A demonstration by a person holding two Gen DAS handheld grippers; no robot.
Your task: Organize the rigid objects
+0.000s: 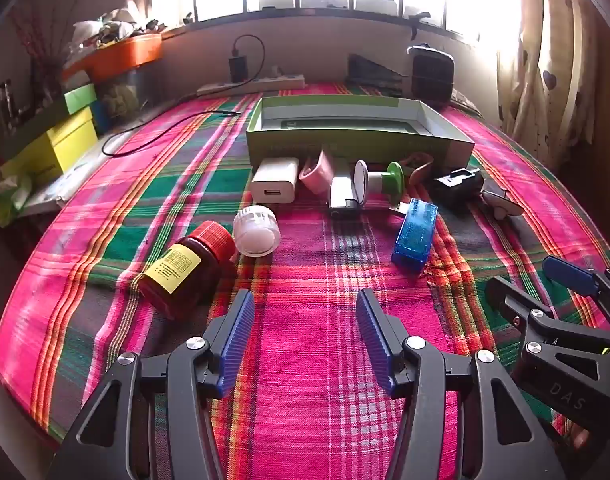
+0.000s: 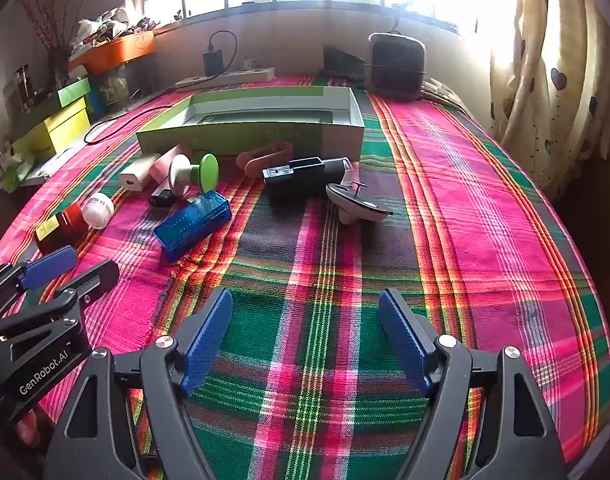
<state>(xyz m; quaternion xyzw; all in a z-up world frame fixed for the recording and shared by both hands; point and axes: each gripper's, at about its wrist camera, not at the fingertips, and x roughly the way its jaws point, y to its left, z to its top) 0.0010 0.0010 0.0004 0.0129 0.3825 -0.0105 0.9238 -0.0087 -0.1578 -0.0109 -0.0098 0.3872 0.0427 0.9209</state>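
Several small rigid objects lie on a plaid cloth in front of an open green box (image 1: 359, 142) (image 2: 249, 136). Among them are a brown bottle with a red cap (image 1: 185, 270) (image 2: 59, 226), a white round cap (image 1: 257, 231) (image 2: 98, 210), a white charger (image 1: 274, 180), a blue translucent case (image 1: 415, 234) (image 2: 193, 224), a green and white spool (image 1: 379, 180) (image 2: 193, 170), a black holder (image 2: 305, 178) and a grey boat-shaped piece (image 2: 357, 204). My left gripper (image 1: 305, 306) hovers open near the bottle. My right gripper (image 2: 305, 304) is open over bare cloth, nothing between its fingers.
A power strip (image 1: 251, 84) with a black adapter and cable sits at the back by the window. Yellow and green boxes (image 1: 61, 136) and an orange tray stack on the left. A dark speaker-like object (image 2: 395, 66) stands at the back right; a curtain hangs on the right.
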